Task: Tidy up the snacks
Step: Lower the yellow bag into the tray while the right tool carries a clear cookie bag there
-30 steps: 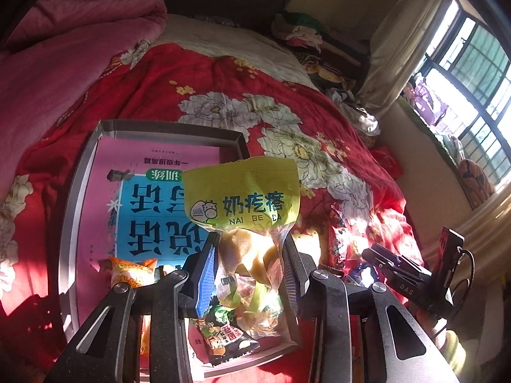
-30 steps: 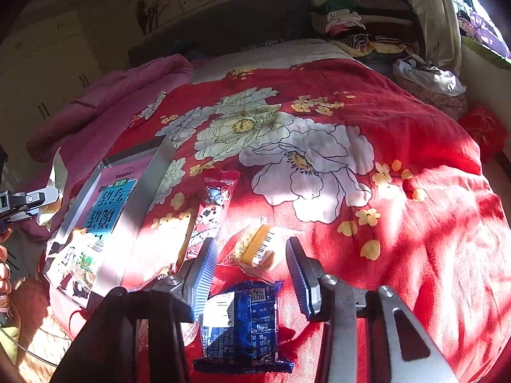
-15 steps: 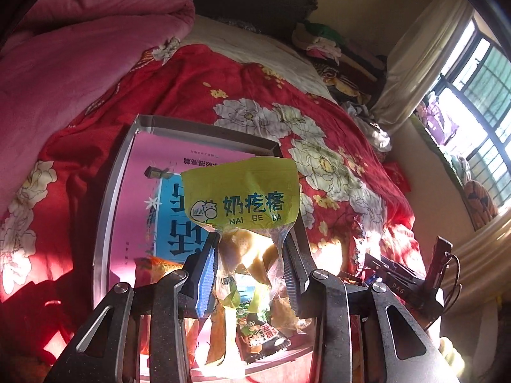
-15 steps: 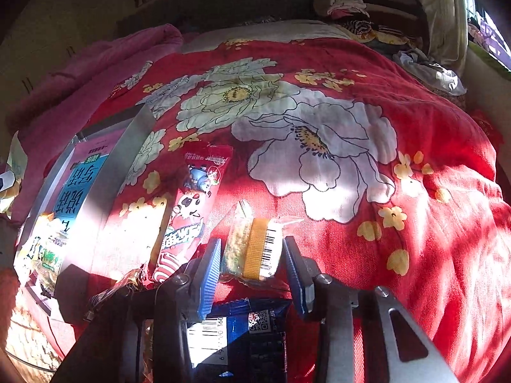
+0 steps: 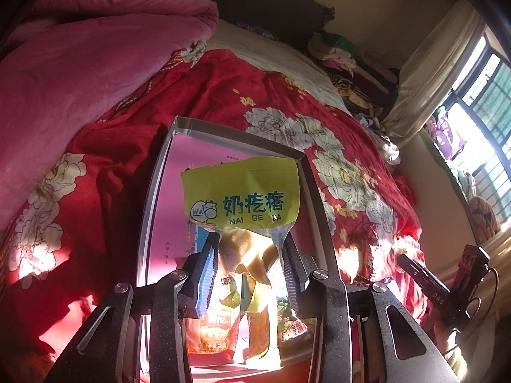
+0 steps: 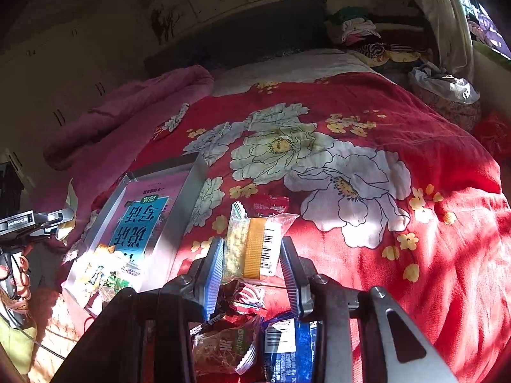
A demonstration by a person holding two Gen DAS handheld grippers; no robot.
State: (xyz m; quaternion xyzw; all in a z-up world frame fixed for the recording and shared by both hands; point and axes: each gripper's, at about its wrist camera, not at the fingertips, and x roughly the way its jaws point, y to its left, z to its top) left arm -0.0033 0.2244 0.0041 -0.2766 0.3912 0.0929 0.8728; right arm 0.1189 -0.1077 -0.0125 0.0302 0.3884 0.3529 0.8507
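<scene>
On a bed spread with a red flowered quilt [image 6: 367, 118], two snacks are in the air at once. The left tongs [image 5: 247, 271] are clamped on one yellow-topped bag [image 5: 241, 191], which stands up at 12 o'clock from the tips, long axis upright, clear lower half pinched between the pads. It hangs directly over the metal tray [image 5: 150, 210], whose long sides run from 6 to 12 o'clock in that view, so the drop appears to lie straight below, and this hand is judged the nearer to it. In the tray, over a pink and blue printed sheet [image 6: 140, 223], at least three packets [image 5: 217, 319] show beneath the bag; glare hides any more. The right tongs [image 6: 250, 261] are closed on one clear packet with an orange band and barcode [image 6: 255, 245], also rising toward 12 o'clock, its long axis upright. From there the tray lies at about 9 o'clock, well apart. Still on the quilt: a red wrapper [image 6: 270, 204] just beyond the held packet, a red-and-white one [image 6: 249, 296], a clear bag [image 6: 223, 348] and a blue one [image 6: 287, 348] below the tips, making four.
</scene>
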